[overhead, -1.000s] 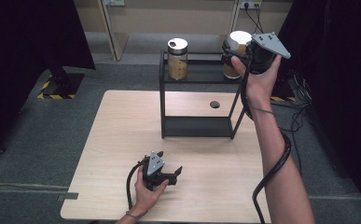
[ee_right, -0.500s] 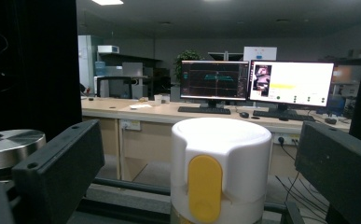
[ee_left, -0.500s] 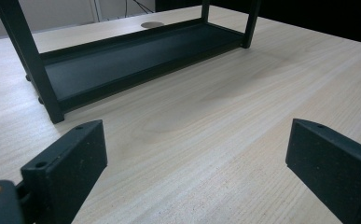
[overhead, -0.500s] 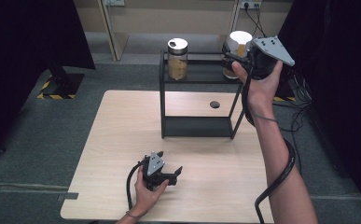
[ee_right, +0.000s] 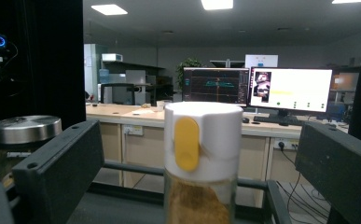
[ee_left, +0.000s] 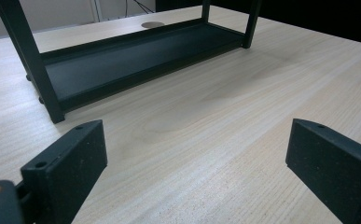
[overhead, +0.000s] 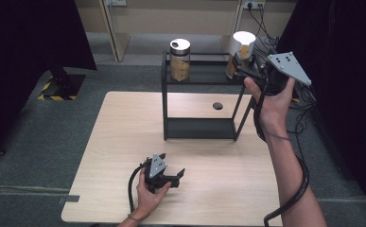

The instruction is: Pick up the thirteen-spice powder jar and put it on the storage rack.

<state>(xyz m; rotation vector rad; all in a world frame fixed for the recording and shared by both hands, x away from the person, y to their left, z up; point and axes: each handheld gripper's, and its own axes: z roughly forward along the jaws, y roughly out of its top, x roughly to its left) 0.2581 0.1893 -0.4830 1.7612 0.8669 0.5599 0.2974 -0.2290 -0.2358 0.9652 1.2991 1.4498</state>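
No writing, brand or number can be read anywhere. The white-capped spice jar bears only a plain yellow oval tab on its cap, without lettering. The two monitors behind that jar show screens too small and blurred to read. The steel-lidded jar to its left carries a pale label, illegible.

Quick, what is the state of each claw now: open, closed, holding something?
Left claw: open, holding nothing, over the table.
Right claw: open, around the white-capped jar, not gripping it.
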